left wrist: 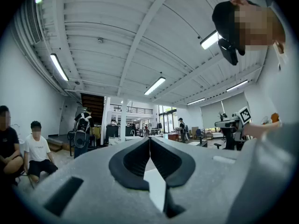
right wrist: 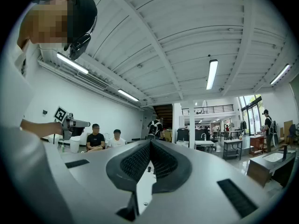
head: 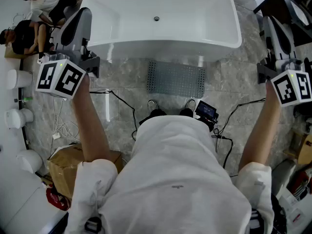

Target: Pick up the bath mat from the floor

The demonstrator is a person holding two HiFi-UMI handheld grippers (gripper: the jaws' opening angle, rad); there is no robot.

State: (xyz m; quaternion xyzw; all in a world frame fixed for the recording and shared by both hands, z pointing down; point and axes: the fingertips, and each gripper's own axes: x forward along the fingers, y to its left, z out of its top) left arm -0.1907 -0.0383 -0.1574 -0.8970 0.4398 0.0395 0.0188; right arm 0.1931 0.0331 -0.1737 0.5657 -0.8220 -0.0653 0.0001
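Note:
A grey perforated bath mat [head: 176,79] lies flat on the marble floor, right in front of the white bathtub [head: 161,18] and just beyond the person's shoes. My left gripper [head: 83,21] is raised at the left, level with the tub's left end, well above the mat. My right gripper [head: 274,30] is raised at the far right. In the left gripper view the left gripper's [left wrist: 149,139] black pads meet with nothing between them. The right gripper's [right wrist: 150,143] pads also meet on nothing. Both point level across the hall, not at the mat.
A cardboard box [head: 73,167] sits on the floor at the lower left, with cables [head: 122,106] trailing around the person's feet. White fixtures [head: 17,116] line the left edge. Two people [head: 36,13] sit at the upper left. A dark table [head: 282,4] stands at the upper right.

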